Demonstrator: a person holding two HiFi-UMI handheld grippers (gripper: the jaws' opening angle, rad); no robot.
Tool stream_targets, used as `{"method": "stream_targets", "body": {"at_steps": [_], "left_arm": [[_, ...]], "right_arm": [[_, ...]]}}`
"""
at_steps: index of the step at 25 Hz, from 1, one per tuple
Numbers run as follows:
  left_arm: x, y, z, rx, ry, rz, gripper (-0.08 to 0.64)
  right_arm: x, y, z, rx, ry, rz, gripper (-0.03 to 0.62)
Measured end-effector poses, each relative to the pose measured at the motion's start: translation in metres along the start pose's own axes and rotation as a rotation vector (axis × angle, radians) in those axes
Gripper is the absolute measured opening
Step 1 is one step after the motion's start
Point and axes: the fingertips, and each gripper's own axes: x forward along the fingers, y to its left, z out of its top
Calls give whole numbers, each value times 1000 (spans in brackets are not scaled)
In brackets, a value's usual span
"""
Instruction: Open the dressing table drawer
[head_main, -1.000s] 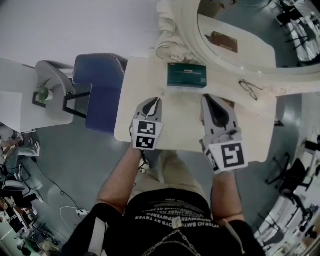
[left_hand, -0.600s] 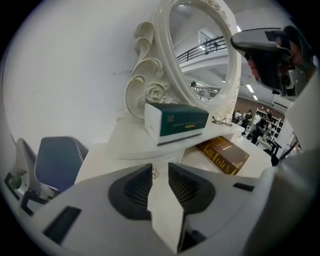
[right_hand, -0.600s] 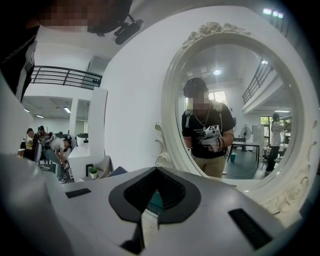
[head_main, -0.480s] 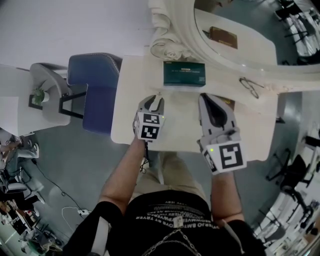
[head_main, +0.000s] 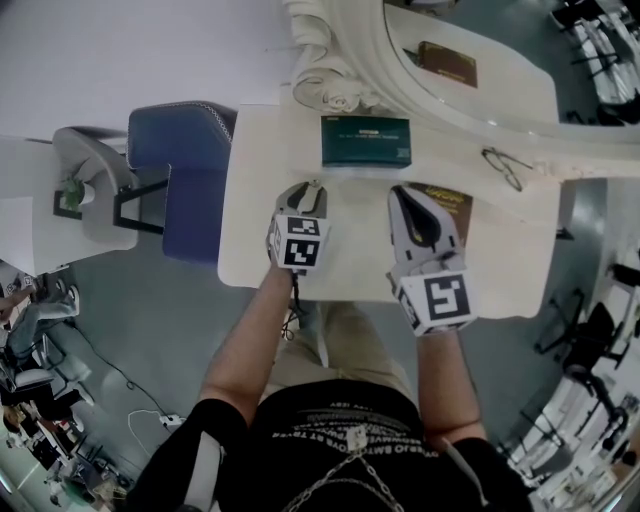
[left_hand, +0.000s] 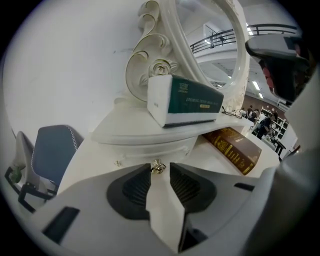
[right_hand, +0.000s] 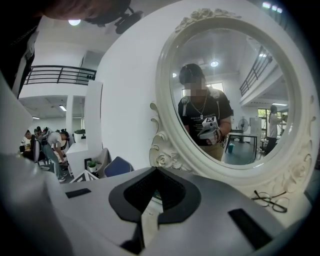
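The white dressing table (head_main: 260, 250) has a shallow drawer (left_hand: 145, 149) under its raised shelf, with a small brass knob (left_hand: 158, 168) on the drawer front. My left gripper (left_hand: 160, 172) (head_main: 310, 188) points down at that front. Its jaws are opening, and the knob sits just between the fingertips without being pressed. My right gripper (right_hand: 156, 169) (head_main: 402, 193) hovers beside it over the tabletop, shut and empty, facing the oval mirror (right_hand: 235, 95).
A green and white box (head_main: 366, 140) (left_hand: 187, 102) lies on the shelf above the drawer. A brown book (head_main: 447, 200) (left_hand: 235, 151) and a pair of glasses (head_main: 505, 166) (right_hand: 267, 200) lie to the right. A blue chair (head_main: 185, 190) stands left of the table.
Both grippers have sunk toward the tabletop. The left gripper's jaws, shut a second ago, have parted around the drawer knob.
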Motion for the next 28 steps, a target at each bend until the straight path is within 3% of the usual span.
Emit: {"method": "stream_targets", "body": {"at_steps": [11, 28], "left_arm": [[17, 5, -1, -16, 23, 37, 98], [-2, -3, -27, -29, 59, -1, 91]], "right_arm": [[1, 1, -8, 7, 18, 10, 2], [-17, 17, -3, 7, 2, -8, 3]]}}
